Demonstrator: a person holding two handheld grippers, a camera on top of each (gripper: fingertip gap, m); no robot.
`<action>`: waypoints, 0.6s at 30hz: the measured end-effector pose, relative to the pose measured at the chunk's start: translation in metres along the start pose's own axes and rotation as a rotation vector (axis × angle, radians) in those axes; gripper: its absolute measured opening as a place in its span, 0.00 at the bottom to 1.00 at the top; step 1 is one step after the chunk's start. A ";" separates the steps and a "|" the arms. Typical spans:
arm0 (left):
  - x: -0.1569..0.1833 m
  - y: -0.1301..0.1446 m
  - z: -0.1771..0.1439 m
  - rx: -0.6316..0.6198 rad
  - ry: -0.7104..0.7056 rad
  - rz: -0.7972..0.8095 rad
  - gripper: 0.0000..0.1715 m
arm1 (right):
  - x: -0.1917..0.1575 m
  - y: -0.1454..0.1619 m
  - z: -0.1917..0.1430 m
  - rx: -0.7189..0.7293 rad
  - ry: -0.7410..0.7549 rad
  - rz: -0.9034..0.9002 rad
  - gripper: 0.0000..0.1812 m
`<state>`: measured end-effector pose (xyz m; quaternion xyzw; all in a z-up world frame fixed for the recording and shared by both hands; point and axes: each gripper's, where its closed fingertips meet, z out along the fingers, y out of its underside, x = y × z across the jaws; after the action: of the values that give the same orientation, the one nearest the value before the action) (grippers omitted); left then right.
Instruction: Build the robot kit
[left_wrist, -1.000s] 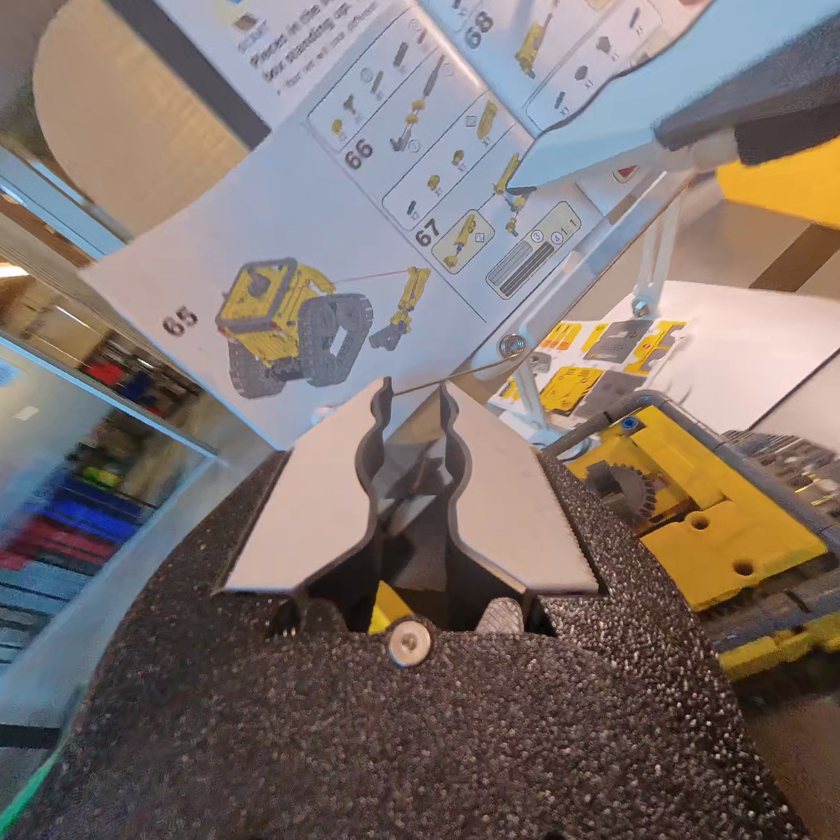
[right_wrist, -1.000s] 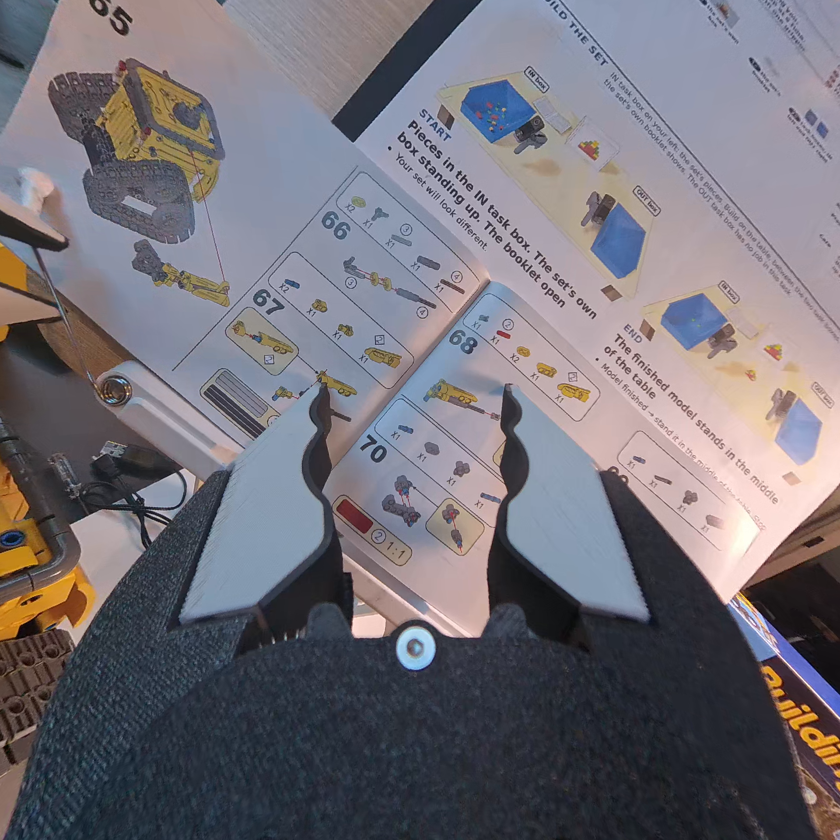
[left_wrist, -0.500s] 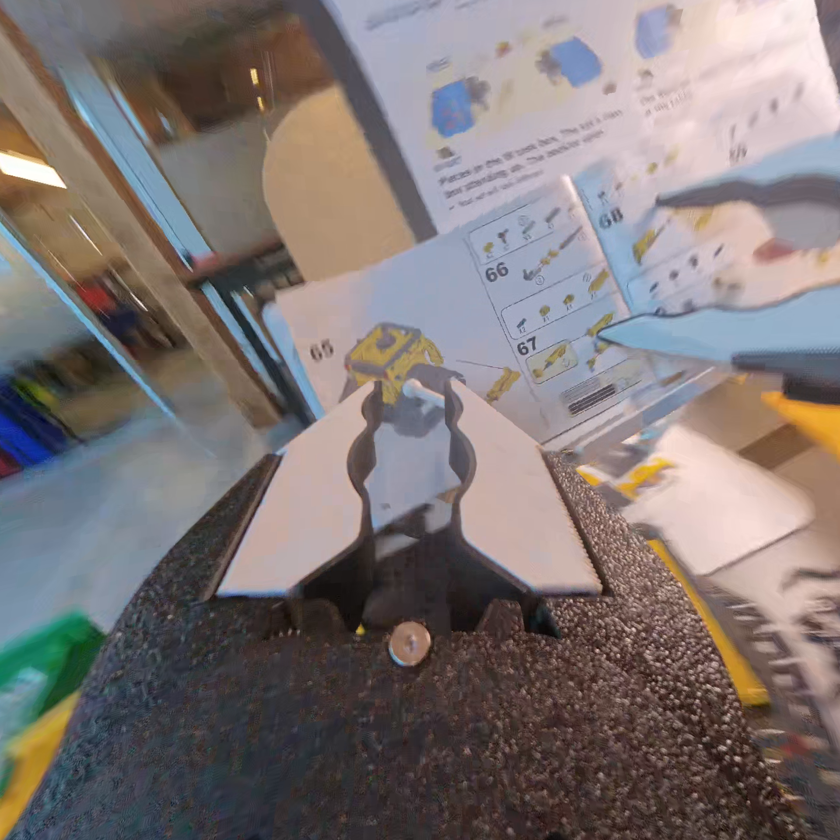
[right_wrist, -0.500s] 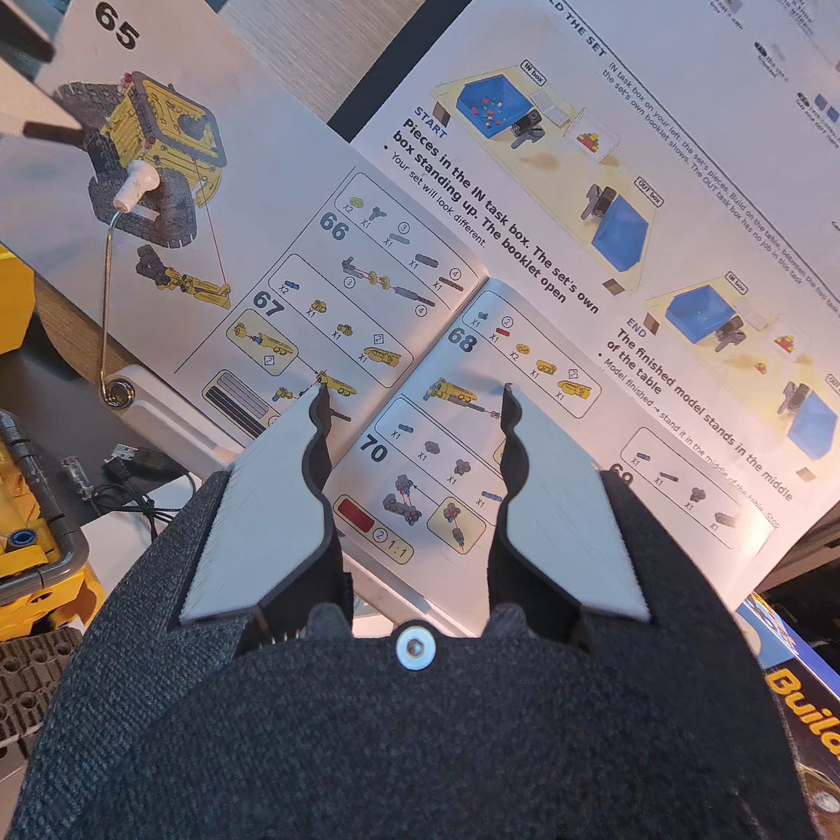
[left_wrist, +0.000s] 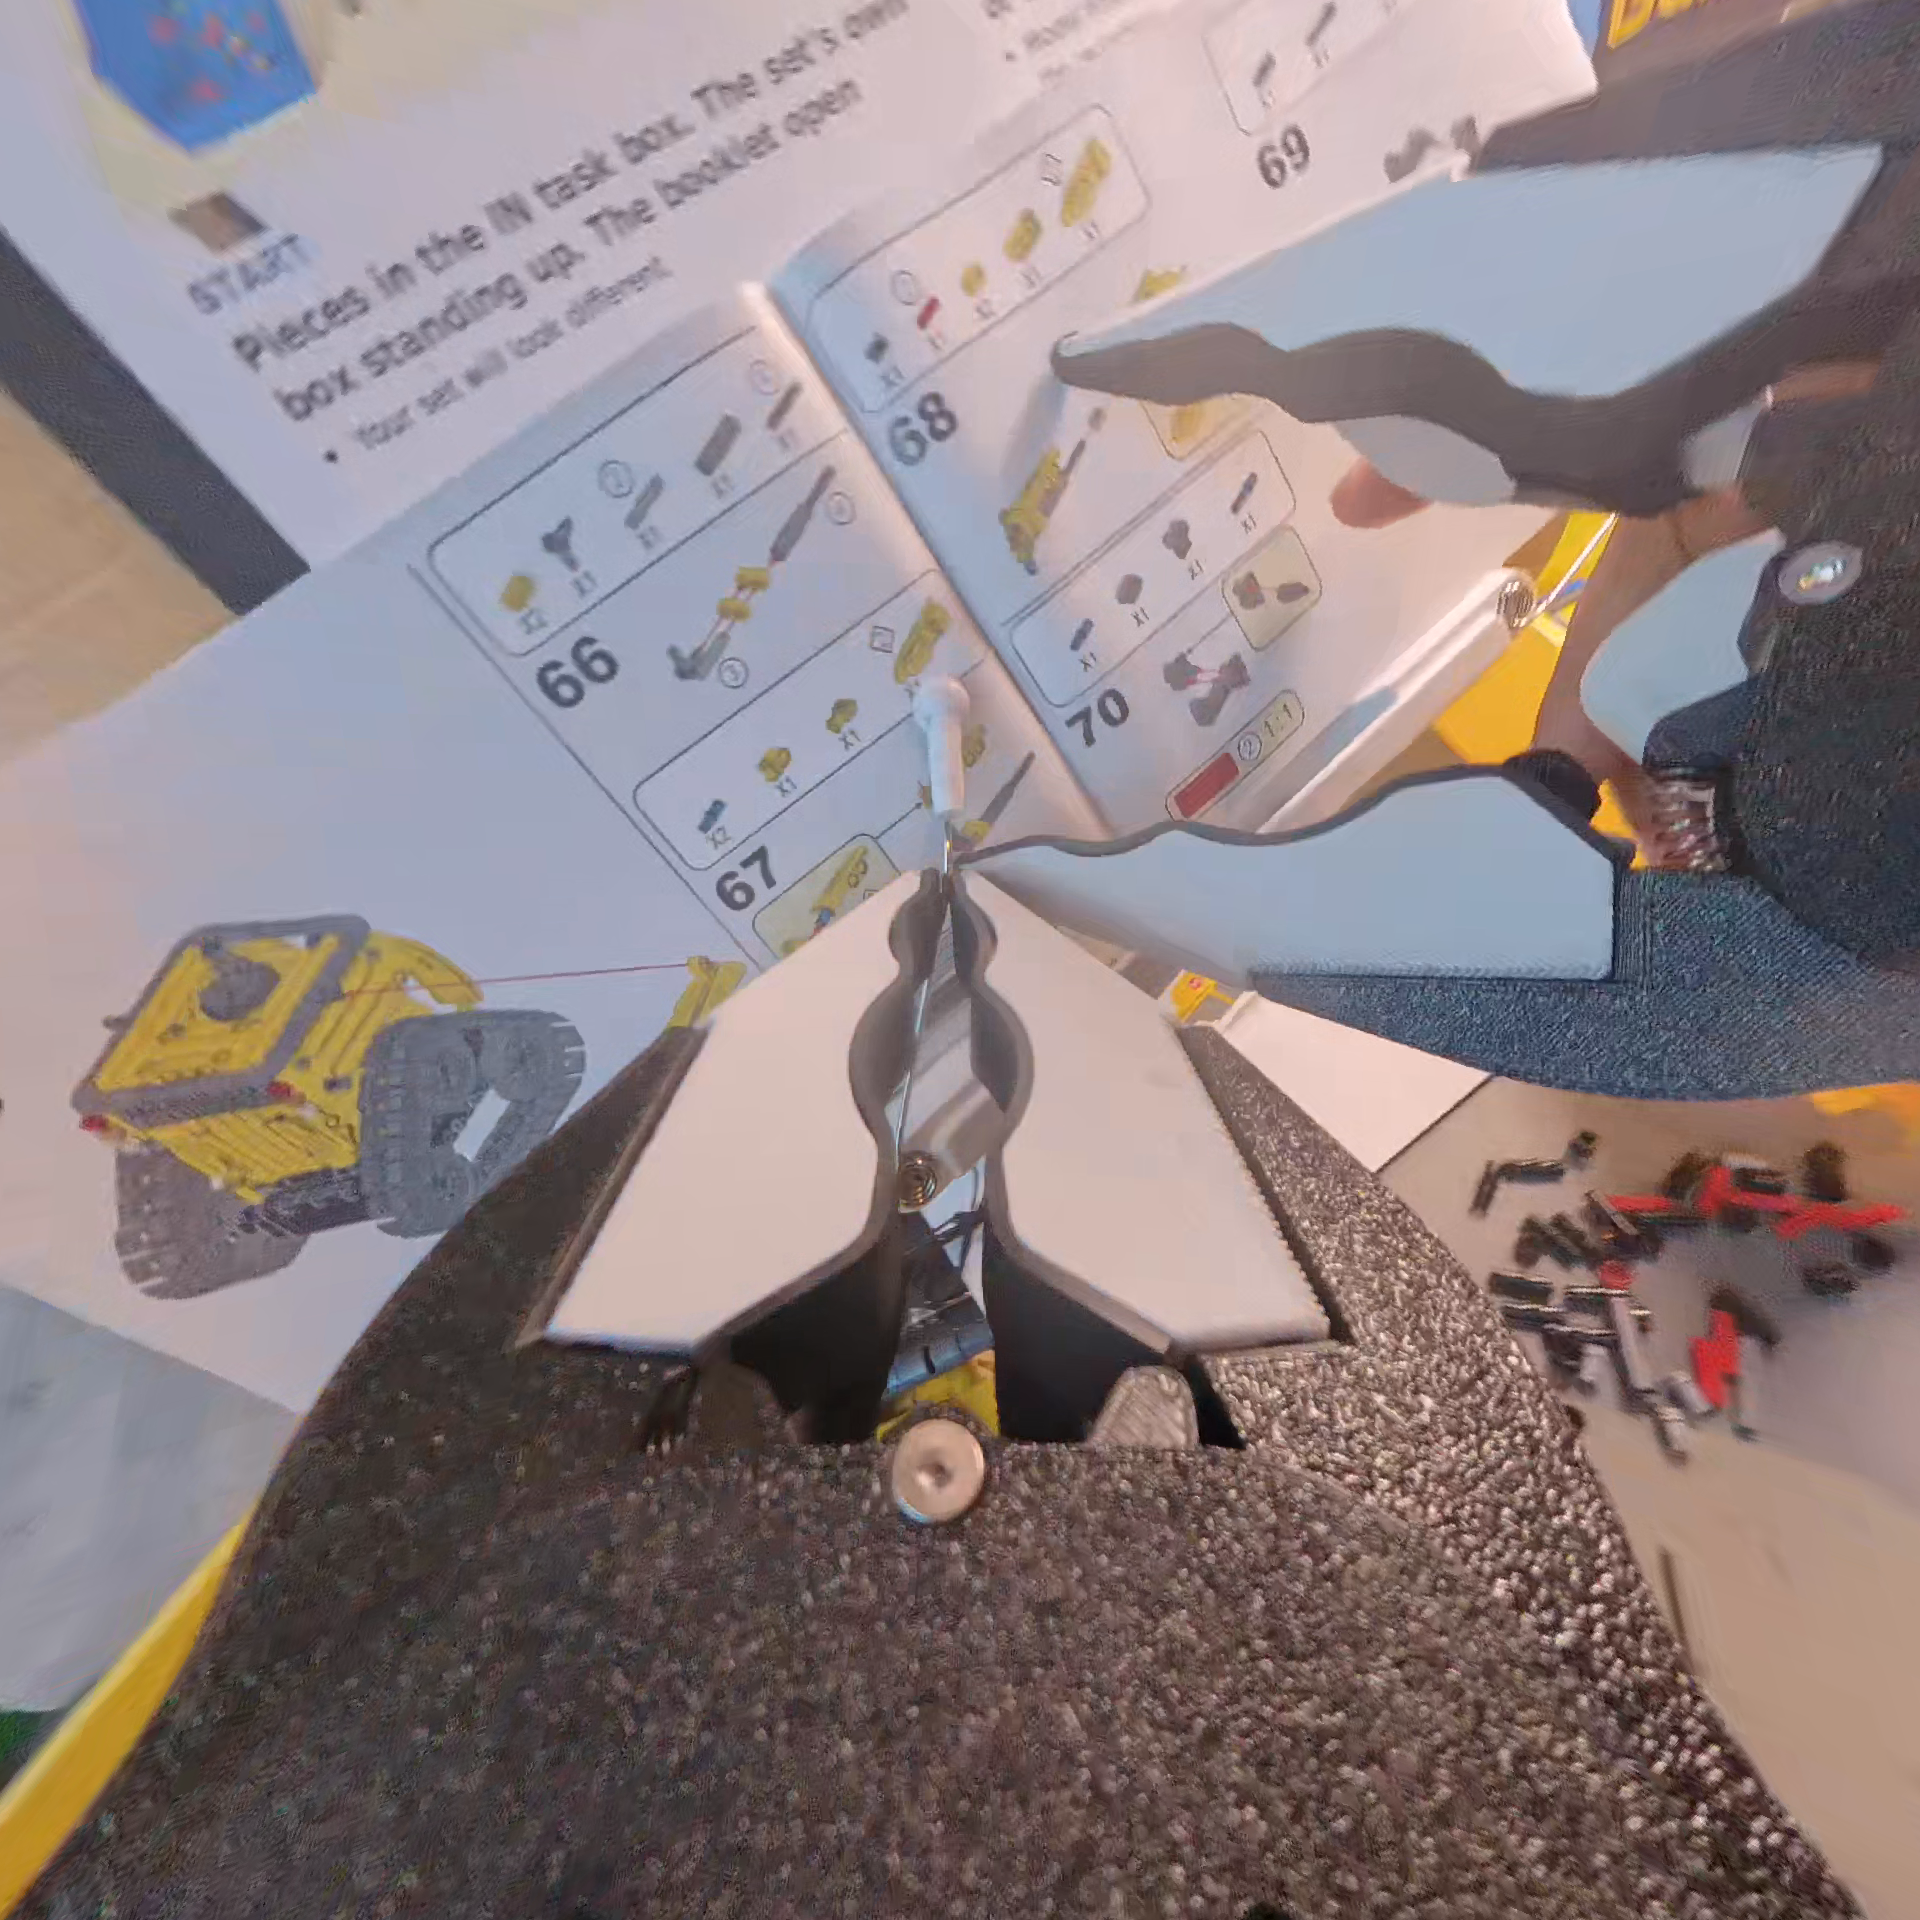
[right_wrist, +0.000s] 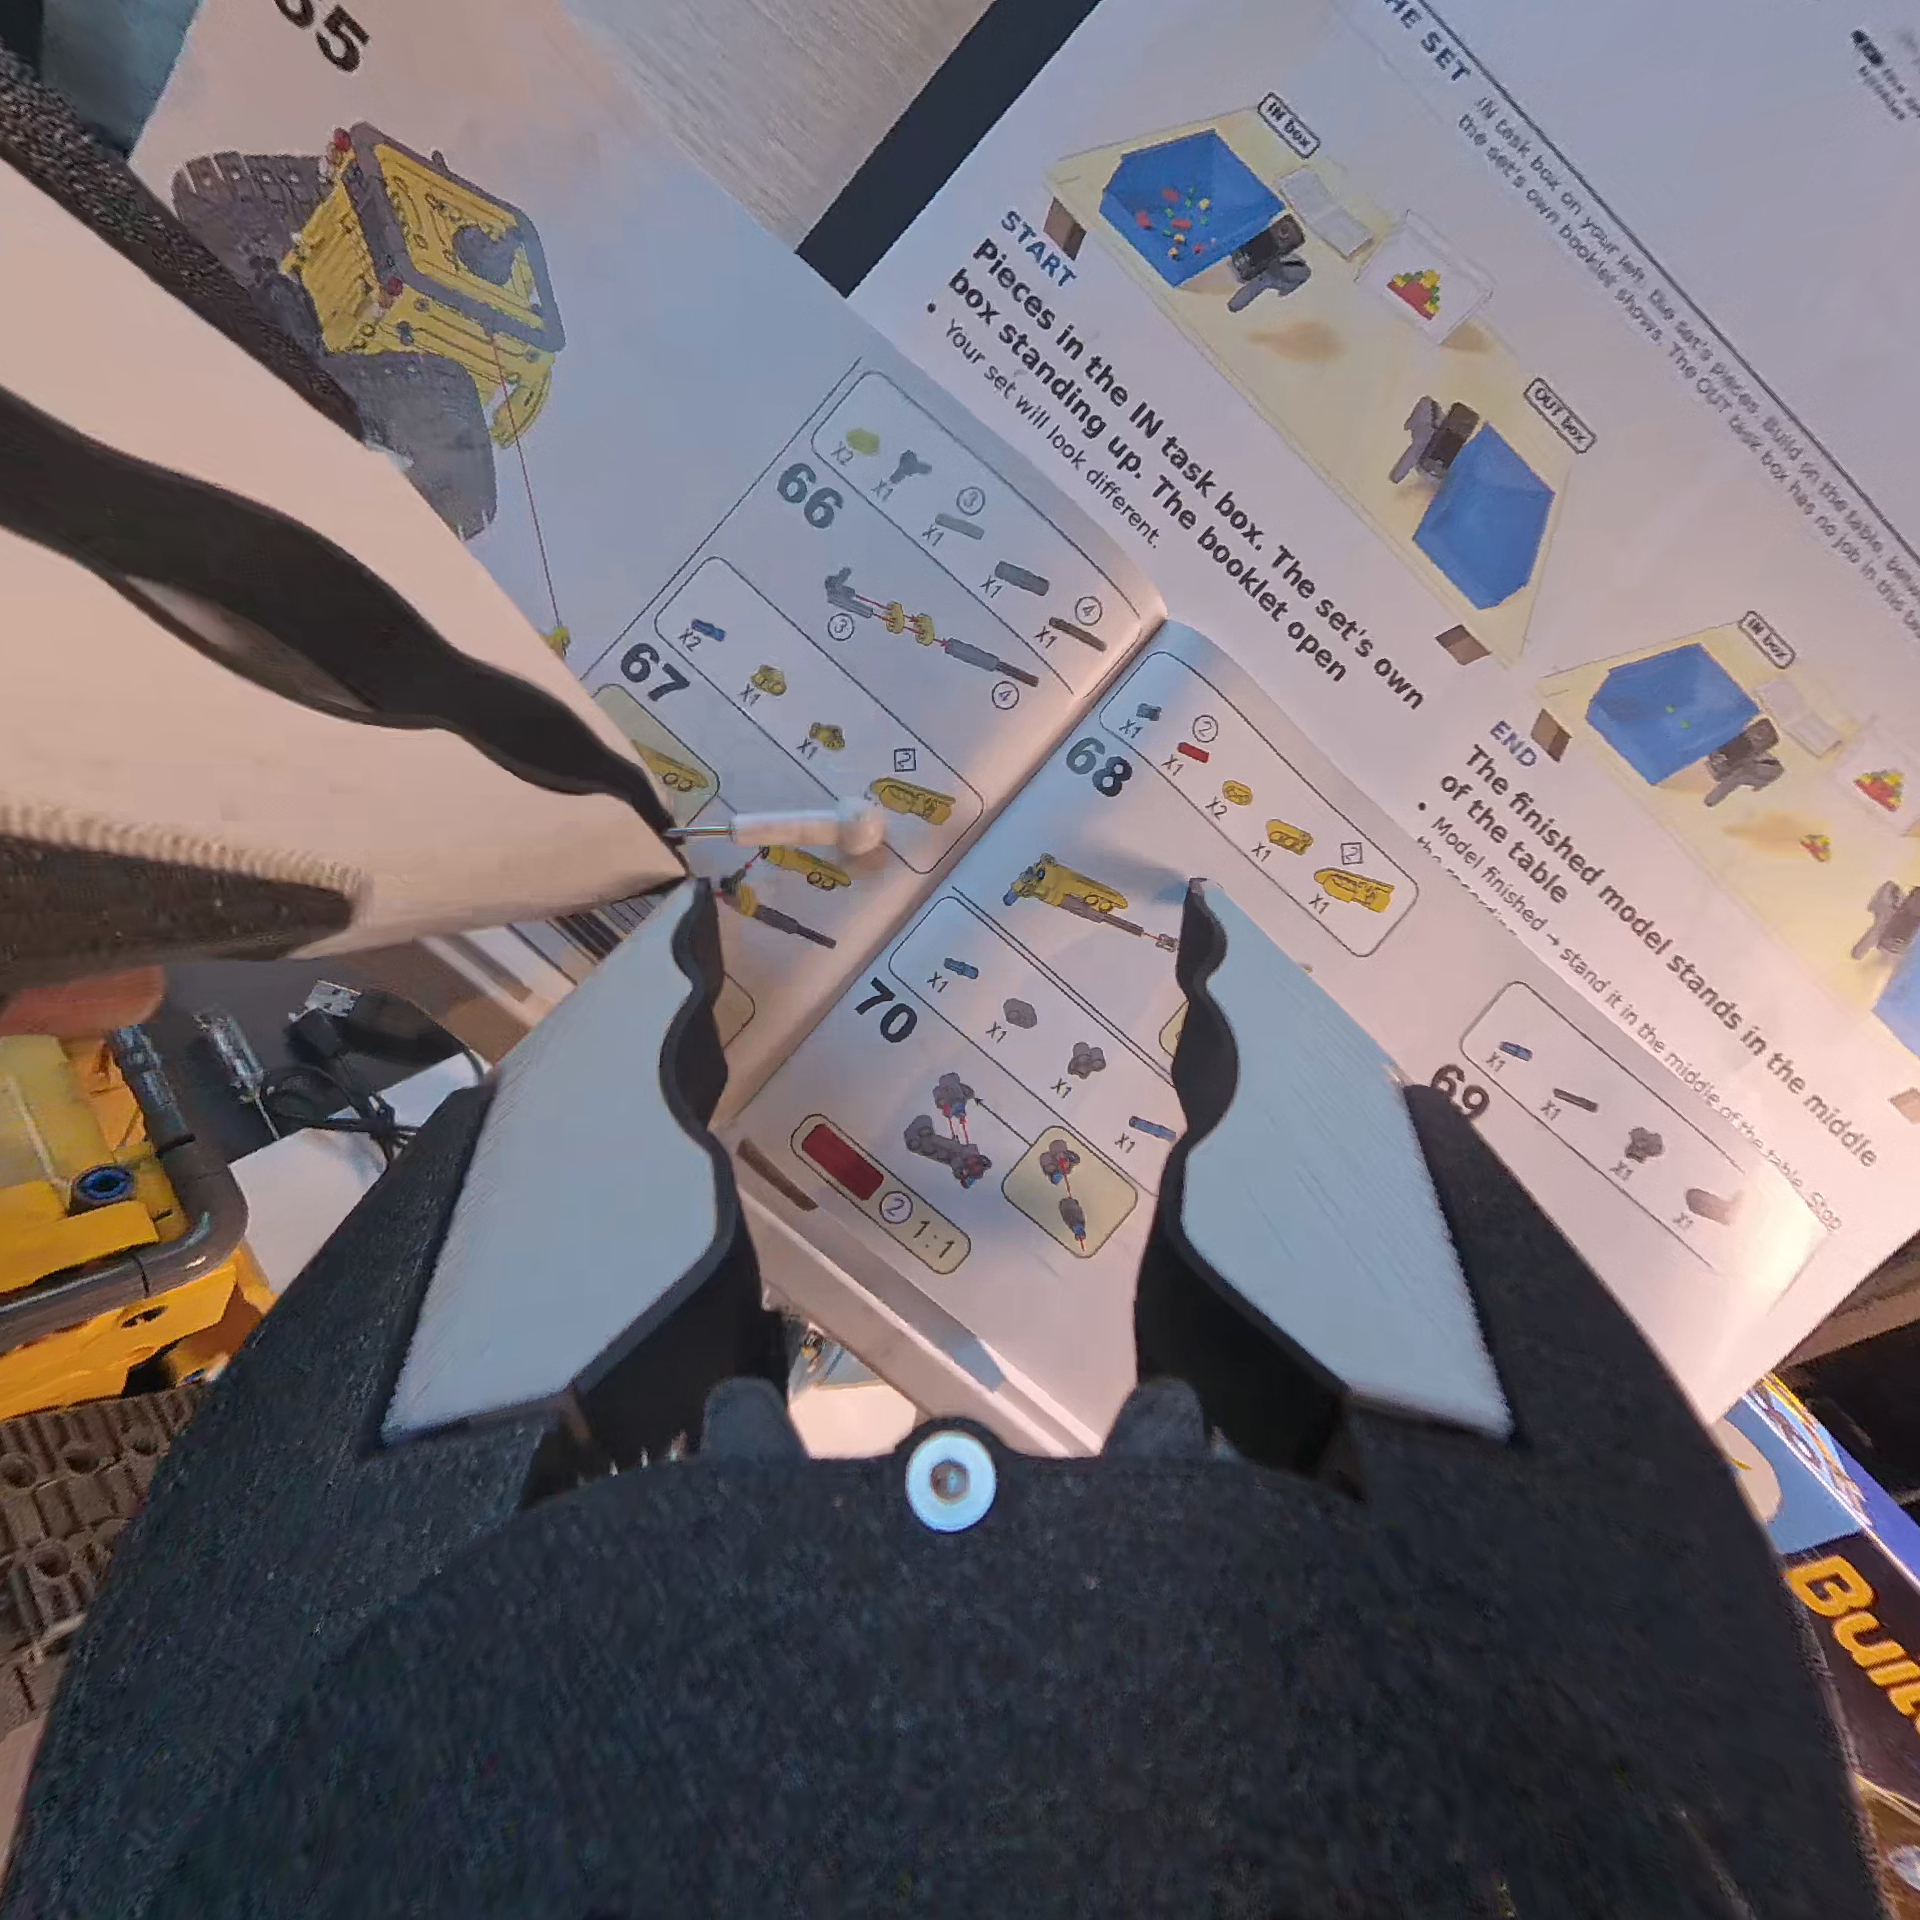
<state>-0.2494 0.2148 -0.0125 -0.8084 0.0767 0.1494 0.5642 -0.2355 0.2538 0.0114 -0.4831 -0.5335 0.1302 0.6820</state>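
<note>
In the left wrist view, our left gripper (left_wrist: 940, 883) is clamped on one thin wire page holder (left_wrist: 941, 743); its lower run is hidden between the fingers. One open booklet (left_wrist: 665, 644) lies behind; loose pieces (left_wrist: 1683, 1268) are blurred, uncountable.

In the right wrist view, our right gripper (right_wrist: 945, 909) gapes wide, holding nothing, over the booklet; the yellow model (right_wrist: 94, 1236) is cut off.

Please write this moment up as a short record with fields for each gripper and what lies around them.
left gripper: shut on the thin wire arm of a page holder, whose white tip lies on the open booklet
right gripper: open, holding nothing, pointed at the booklet's right-hand page
behind booklet: larger white instruction sheet
table, left wrist view: loose black and red pieces
table, right wrist view: part-built yellow model
</note>
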 end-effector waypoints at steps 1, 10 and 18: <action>0.002 0.000 0.001 -0.007 -0.012 0.055 0.00 | 0.000 0.001 -0.001 0.004 -0.002 -0.013 0.48; 0.009 -0.013 -0.022 0.077 0.075 0.034 0.09 | 0.031 0.015 -0.050 0.078 -0.017 0.147 0.48; 0.045 -0.037 -0.001 0.099 0.098 0.062 0.07 | 0.053 0.066 -0.083 0.030 -0.016 0.181 0.36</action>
<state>-0.1958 0.2292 0.0060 -0.7832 0.1363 0.1230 0.5941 -0.1215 0.2801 -0.0066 -0.5180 -0.4910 0.2031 0.6704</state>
